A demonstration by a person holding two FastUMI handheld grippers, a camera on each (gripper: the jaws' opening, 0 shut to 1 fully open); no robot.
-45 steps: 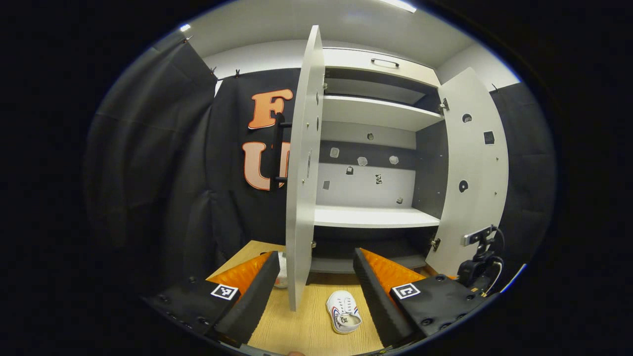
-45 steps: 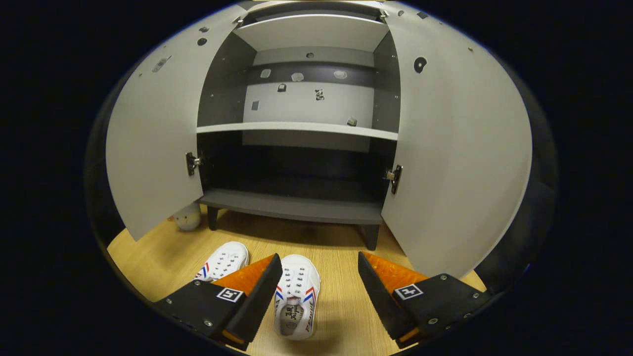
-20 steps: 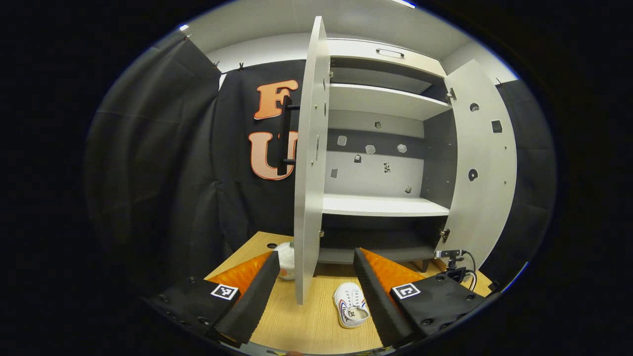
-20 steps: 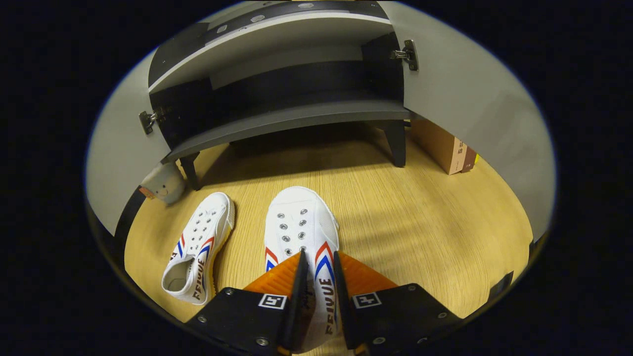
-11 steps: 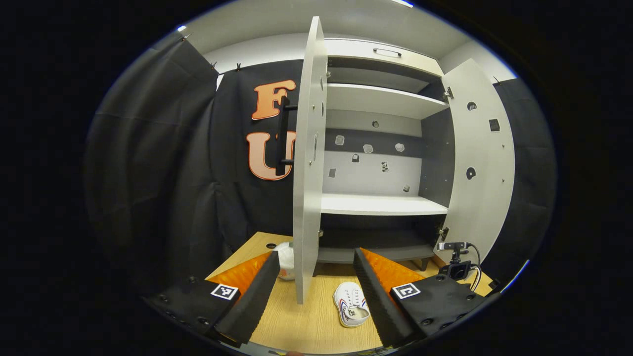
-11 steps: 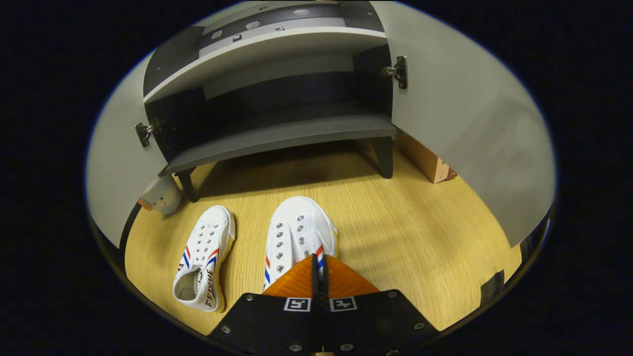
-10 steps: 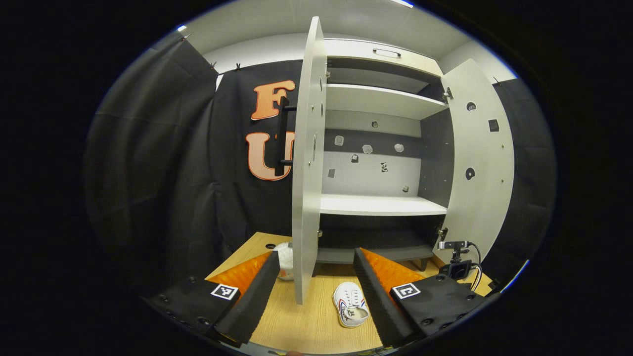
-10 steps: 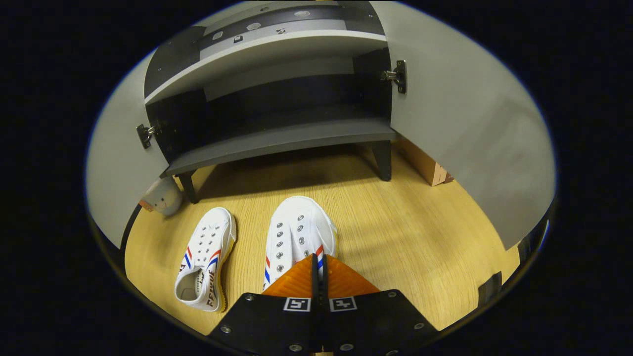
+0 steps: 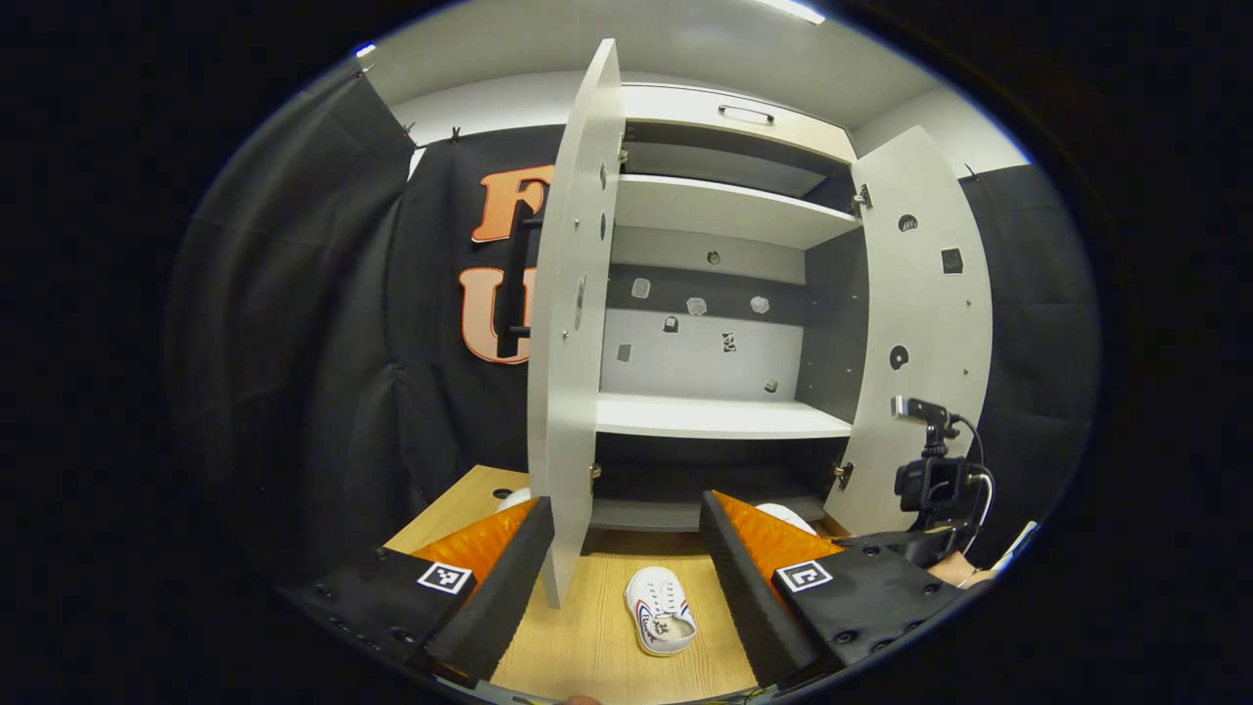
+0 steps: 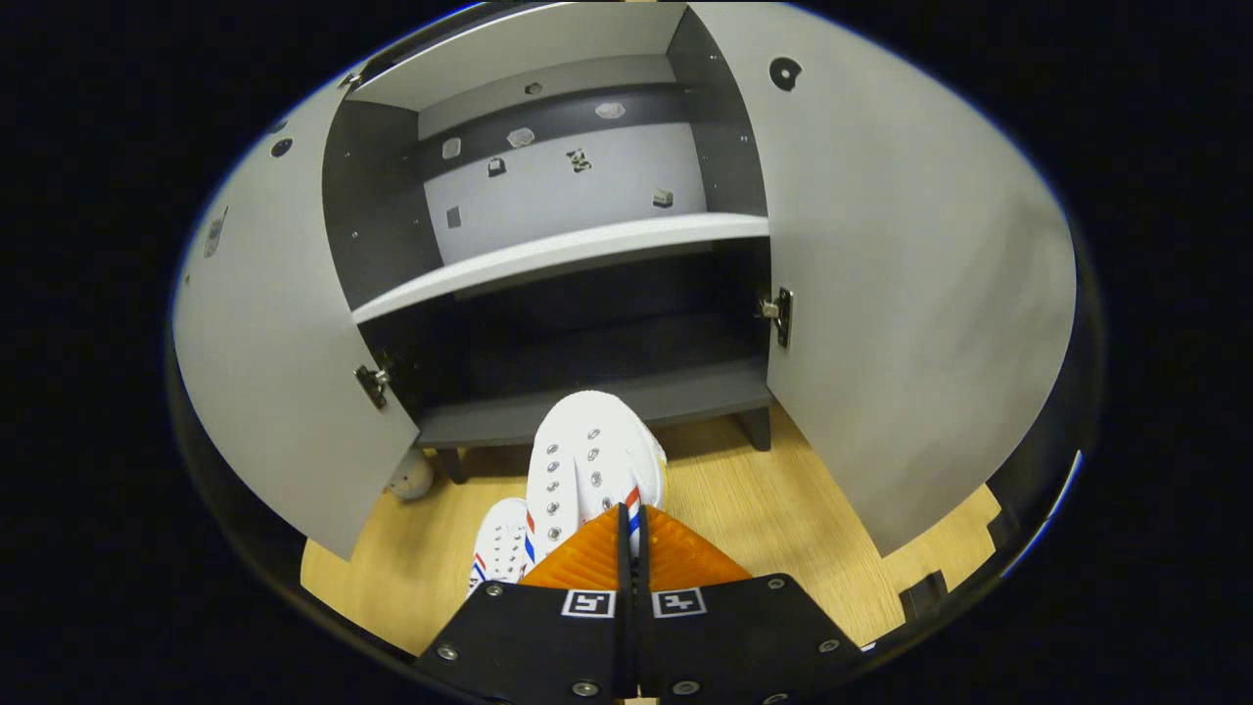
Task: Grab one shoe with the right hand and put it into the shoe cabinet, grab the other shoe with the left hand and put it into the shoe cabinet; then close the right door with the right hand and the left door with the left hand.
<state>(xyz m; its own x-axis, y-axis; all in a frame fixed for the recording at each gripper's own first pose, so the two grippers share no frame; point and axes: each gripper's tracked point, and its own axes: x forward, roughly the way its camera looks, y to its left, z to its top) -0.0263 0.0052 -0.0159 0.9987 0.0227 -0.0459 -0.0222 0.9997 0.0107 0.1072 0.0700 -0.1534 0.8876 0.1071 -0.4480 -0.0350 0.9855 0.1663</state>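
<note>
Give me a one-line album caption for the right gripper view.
Right gripper shut on a white shoe, carrying it toward the open shoe cabinet's bottom shelf; second shoe on the floor.

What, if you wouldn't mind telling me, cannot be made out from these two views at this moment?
- Right gripper view: the heel of the held shoe is covered by the right tool.
- Right gripper view: the second shoe is partly hidden behind the held one and the tool.
- Left gripper view: the small round object is mostly blocked by the left door.
- Left gripper view: marks on the cabinet back panel are too small.

No text, brand, number or sign can be read on anything here.
</note>
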